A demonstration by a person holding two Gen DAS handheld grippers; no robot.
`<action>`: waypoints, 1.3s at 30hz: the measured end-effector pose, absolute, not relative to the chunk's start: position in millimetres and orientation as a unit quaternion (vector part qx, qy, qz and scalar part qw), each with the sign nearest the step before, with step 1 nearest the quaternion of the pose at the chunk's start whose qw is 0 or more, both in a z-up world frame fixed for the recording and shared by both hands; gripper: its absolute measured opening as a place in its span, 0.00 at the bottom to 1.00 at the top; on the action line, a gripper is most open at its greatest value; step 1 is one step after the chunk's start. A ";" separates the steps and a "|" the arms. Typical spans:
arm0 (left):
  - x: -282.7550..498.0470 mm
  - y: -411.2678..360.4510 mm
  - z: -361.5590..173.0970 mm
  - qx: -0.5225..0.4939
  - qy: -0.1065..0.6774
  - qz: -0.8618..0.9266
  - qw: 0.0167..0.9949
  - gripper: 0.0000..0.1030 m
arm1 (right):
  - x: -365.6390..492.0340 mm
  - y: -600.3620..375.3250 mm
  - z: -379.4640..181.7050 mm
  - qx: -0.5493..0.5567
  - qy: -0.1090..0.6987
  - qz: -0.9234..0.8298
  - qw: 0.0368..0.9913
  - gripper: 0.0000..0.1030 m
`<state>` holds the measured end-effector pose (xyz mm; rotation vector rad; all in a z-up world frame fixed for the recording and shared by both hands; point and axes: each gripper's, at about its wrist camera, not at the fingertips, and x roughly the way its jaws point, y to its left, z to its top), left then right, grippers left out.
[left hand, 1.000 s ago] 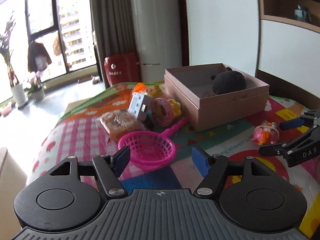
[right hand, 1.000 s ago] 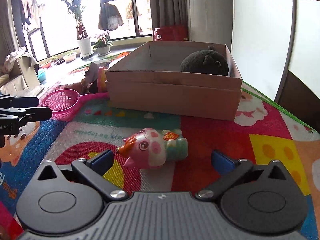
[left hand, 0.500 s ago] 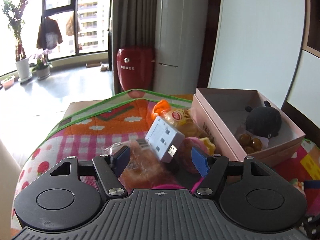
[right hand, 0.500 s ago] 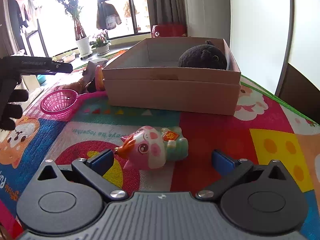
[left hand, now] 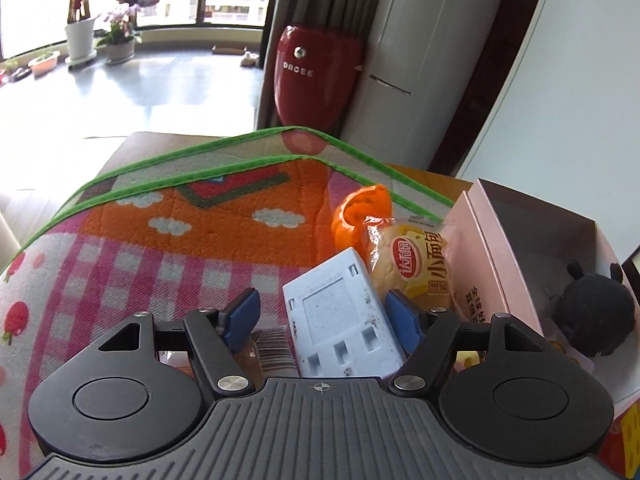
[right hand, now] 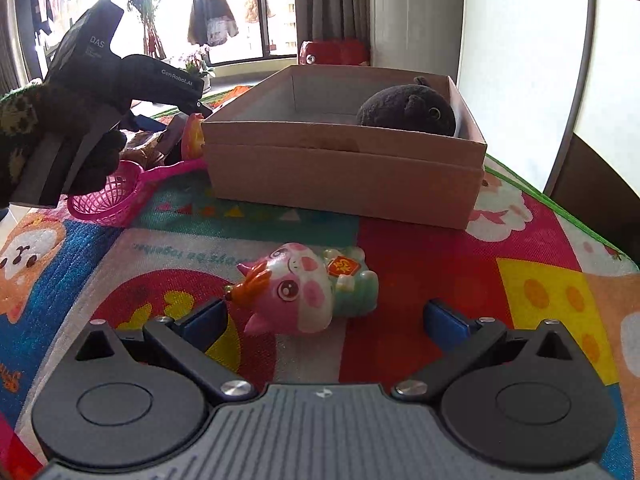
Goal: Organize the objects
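Note:
My left gripper [left hand: 322,316] is open, its blue pads on either side of a white plug adapter [left hand: 340,316] that leans on other items. Behind it lie a packaged bun [left hand: 420,264] and an orange toy [left hand: 364,212]. The pink box [left hand: 500,248] at right holds a black plush [left hand: 592,316]. My right gripper [right hand: 324,320] is open just short of a pink pig toy [right hand: 304,288] lying on the mat. The same box [right hand: 344,176] with the plush [right hand: 408,106] stands beyond it. The left gripper's body [right hand: 100,80] shows at upper left.
A colourful play mat [left hand: 160,248] covers the table, its green edge at the far side. A pink net basket [right hand: 108,196] lies left of the box. A barcoded wrapper [left hand: 272,348] lies under the adapter. A red bin [left hand: 316,76] stands on the floor beyond.
My left gripper moved forward over the pink basket and closed in on the white adapter, which now sits between its pads. My right gripper crept slightly nearer the pig toy.

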<state>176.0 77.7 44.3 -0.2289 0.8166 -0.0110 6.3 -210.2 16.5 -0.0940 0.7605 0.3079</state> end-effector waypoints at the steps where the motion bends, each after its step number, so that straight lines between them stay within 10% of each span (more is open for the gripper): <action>1: 175.1 78.5 43.9 -0.114 0.395 -0.010 0.911 0.69 | 6.3 -209.7 16.4 -0.047 0.370 0.149 0.916 1.00; 6: 163.3 84.1 42.4 -0.129 0.403 -0.050 0.905 0.48 | 8.8 -211.3 16.8 -0.032 0.380 0.144 0.913 1.00; 31: 73.6 61.0 50.2 -0.016 0.362 -0.109 0.926 0.35 | -4.2 -209.7 20.9 -0.040 0.349 0.162 0.922 0.99; 37: 20.7 62.5 77.0 -0.021 0.318 -0.160 0.934 0.35 | -14.5 -195.5 23.9 -0.103 0.337 0.183 0.918 0.58; 39: 7.1 63.6 81.3 -0.028 0.312 -0.172 0.934 0.35 | -15.3 -198.0 30.0 -0.092 0.335 0.182 0.920 0.58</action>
